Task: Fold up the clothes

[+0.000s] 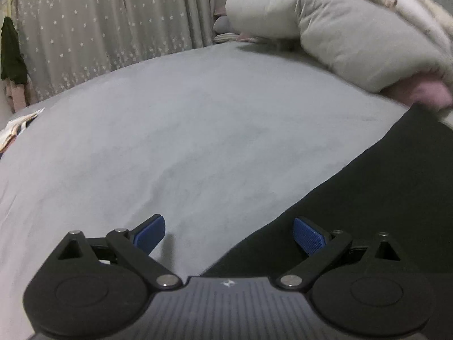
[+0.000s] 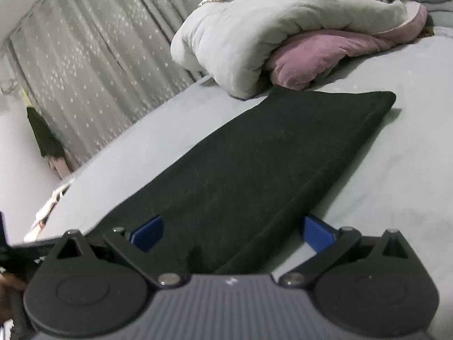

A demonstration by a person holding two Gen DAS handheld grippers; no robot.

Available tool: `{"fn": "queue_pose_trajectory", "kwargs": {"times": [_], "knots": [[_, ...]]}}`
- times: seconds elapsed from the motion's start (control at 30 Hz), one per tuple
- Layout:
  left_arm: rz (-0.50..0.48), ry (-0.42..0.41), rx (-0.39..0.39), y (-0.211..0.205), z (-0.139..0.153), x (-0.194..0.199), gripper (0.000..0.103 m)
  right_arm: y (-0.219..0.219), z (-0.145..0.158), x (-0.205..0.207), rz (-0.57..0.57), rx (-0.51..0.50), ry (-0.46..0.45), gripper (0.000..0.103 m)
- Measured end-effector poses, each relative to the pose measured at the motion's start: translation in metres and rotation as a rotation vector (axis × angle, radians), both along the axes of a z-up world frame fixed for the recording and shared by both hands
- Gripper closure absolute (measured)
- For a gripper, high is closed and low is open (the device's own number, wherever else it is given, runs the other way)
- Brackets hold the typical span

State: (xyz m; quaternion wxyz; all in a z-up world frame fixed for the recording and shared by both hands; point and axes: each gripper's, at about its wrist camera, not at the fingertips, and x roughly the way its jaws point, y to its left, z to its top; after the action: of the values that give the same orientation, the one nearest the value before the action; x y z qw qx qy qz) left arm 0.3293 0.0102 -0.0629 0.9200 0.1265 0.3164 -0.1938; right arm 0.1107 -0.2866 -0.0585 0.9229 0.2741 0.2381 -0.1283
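Note:
A black garment (image 2: 269,164) lies flat on the grey bed sheet (image 2: 402,175), folded into a long strip that runs away toward the rolled duvet. My right gripper (image 2: 232,233) is open just above its near end, one blue pad on either side of the strip's width. In the left wrist view the same black garment (image 1: 368,198) fills the lower right. My left gripper (image 1: 229,236) is open over the garment's left edge, its right pad above the cloth and its left pad above the bare sheet (image 1: 184,130). Nothing is held between either pair of pads.
A rolled grey and pink duvet (image 2: 254,39) lies at the far end of the bed, almost touching the garment's far corner. A star-patterned curtain (image 1: 99,22) hangs behind the bed. Dark clothing (image 1: 10,51) hangs at the left. Papers (image 1: 17,127) lie at the bed's left edge.

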Motion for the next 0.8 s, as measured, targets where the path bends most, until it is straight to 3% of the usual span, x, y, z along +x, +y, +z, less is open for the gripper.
{"fn": "queue_pose_trajectory", "kwargs": {"times": [0.1, 0.13, 0.23, 0.27, 0.3, 0.43, 0.5, 0.6, 0.63, 0.67, 0.7, 0.8], "knots": [[0.038, -0.041, 0.006, -0.004, -0.004, 0.001, 0.005, -0.006, -0.003, 0.0, -0.023, 0.026, -0.022, 0.034], [0.032, -0.03, -0.014, -0.006, -0.001, 0.002, 0.005, -0.009, -0.004, -0.001, -0.03, 0.042, -0.028, 0.036], [0.01, 0.006, -0.077, -0.01, 0.01, 0.003, 0.022, -0.019, -0.006, -0.003, -0.043, 0.096, -0.051, 0.039], [-0.057, 0.106, -0.193, -0.013, 0.016, 0.014, 0.022, -0.021, -0.007, -0.003, -0.044, 0.106, -0.058, 0.038], [-0.092, 0.163, -0.248, -0.017, 0.018, 0.022, 0.022, -0.022, -0.008, -0.003, -0.045, 0.114, -0.066, 0.038], [-0.182, 0.25, -0.2, -0.062, 0.015, 0.047, 0.023, -0.029, -0.011, -0.003, -0.044, 0.152, -0.096, 0.039], [-0.26, 0.278, -0.208, -0.084, 0.014, 0.054, 0.028, -0.033, -0.014, -0.004, -0.043, 0.18, -0.113, 0.044], [-0.299, 0.313, -0.224, -0.105, 0.01, 0.058, 0.052, -0.035, -0.017, -0.002, -0.046, 0.192, -0.123, 0.053], [-0.3, 0.308, -0.222, -0.107, 0.01, 0.057, 0.068, -0.037, -0.018, -0.001, -0.052, 0.198, -0.122, 0.057], [-0.299, 0.294, -0.221, -0.112, 0.009, 0.057, 0.085, -0.038, -0.02, 0.0, -0.057, 0.206, -0.122, 0.07], [-0.291, 0.282, -0.237, -0.115, 0.008, 0.056, 0.09, -0.04, -0.021, 0.001, -0.062, 0.213, -0.121, 0.084], [-0.252, 0.218, -0.247, -0.109, 0.011, 0.04, 0.094, -0.05, -0.029, 0.001, -0.077, 0.289, -0.126, 0.096]]}}
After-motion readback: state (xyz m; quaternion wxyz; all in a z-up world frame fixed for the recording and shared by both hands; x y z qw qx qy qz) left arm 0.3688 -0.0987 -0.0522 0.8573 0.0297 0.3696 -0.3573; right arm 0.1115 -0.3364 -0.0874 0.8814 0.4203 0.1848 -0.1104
